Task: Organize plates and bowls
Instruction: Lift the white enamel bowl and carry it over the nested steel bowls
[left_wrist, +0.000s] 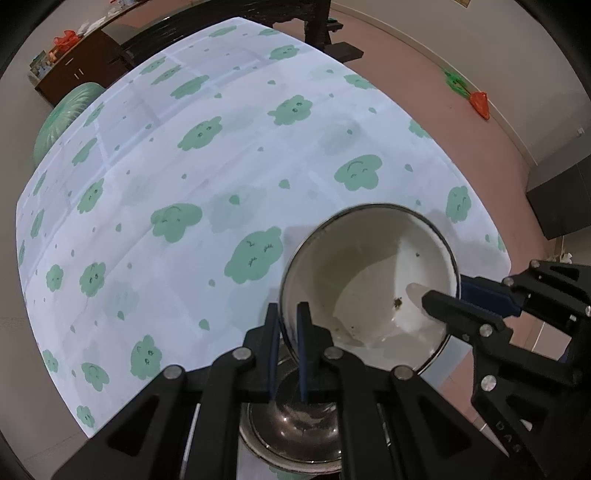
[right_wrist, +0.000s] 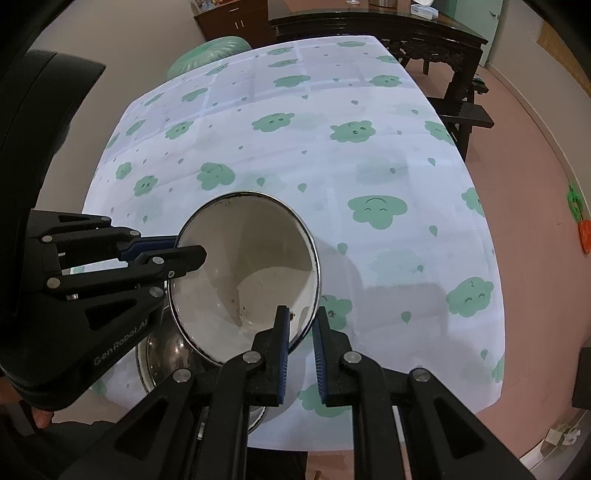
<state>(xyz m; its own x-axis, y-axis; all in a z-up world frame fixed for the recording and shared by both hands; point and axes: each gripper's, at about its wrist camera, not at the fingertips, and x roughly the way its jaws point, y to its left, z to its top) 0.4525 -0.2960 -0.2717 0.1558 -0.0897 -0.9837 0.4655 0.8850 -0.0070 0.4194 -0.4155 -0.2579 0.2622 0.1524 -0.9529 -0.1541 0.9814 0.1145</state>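
Note:
A white enamel bowl with a dark rim is held tilted above the table, its opening facing the cameras. My left gripper is shut on its left rim. My right gripper pinches its right rim. In the right wrist view the bowl has my right gripper straddling its lower right rim, and my left gripper clamps its left rim. A shiny steel bowl sits on the table right below the white one; it also shows in the right wrist view.
The table wears a white cloth with green cloud prints, bare beyond the bowls. A dark wooden table and bench stand behind it. A green cushion lies at the far left. Pink floor surrounds the table.

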